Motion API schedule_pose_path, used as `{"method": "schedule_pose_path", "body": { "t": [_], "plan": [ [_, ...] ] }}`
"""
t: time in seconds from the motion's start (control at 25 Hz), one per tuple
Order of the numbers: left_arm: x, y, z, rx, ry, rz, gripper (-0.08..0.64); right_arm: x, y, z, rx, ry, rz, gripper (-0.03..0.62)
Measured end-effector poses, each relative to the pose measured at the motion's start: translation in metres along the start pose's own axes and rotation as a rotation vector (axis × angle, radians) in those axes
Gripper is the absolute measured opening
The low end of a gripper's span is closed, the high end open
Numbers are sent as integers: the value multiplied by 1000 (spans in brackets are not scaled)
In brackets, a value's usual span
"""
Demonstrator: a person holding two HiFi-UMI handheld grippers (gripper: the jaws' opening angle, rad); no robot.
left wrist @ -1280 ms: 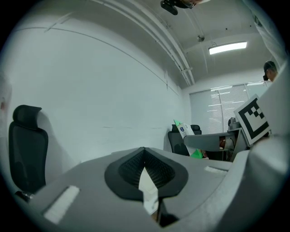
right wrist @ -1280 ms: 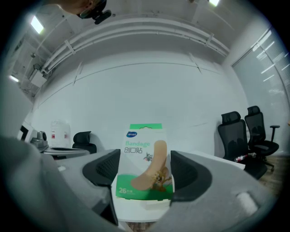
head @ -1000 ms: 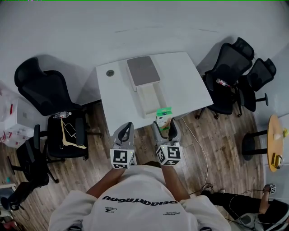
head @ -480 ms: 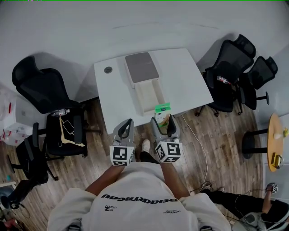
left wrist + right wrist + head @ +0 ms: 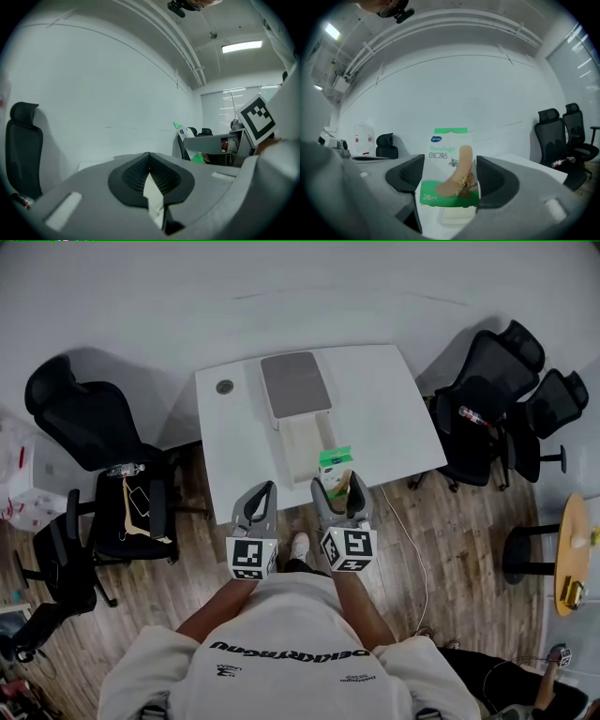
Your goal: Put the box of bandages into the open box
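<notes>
A green and white box of bandages (image 5: 336,468) stands upright between the jaws of my right gripper (image 5: 339,495), which is shut on it at the white table's (image 5: 384,413) front edge. In the right gripper view the box of bandages (image 5: 449,171) fills the gap of that gripper (image 5: 449,177). The open box (image 5: 306,440) lies just left of it, a pale tray with a grey lid (image 5: 295,384) hinged back behind. My left gripper (image 5: 256,509) hangs before the table's edge, shut and empty; in its own view the gripper (image 5: 150,172) has its pads together.
Black office chairs stand left (image 5: 84,427) and right (image 5: 483,381) of the table. Another chair (image 5: 141,512) at the left carries a bottle and small items. A round yellow side table (image 5: 572,545) is at far right. A cable (image 5: 411,549) lies on the wood floor.
The right gripper has carried the box of bandages slightly left, closer to the open box's near end. The left gripper has kept its place beside it, still shut.
</notes>
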State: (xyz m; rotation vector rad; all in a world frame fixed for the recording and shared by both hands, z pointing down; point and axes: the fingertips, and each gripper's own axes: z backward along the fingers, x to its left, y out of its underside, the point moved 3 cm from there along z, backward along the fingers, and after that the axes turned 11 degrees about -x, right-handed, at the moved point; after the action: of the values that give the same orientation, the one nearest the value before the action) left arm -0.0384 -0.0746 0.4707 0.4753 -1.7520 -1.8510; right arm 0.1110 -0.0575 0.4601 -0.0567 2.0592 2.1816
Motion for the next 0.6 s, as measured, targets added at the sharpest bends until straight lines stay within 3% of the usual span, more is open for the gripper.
{"method": "schedule_pose_path", "body": {
  "t": [0.6],
  "plan": [
    [7, 22, -60, 30, -42, -4, 0, -38, 32, -56, 91, -43, -8, 345]
  ]
}}
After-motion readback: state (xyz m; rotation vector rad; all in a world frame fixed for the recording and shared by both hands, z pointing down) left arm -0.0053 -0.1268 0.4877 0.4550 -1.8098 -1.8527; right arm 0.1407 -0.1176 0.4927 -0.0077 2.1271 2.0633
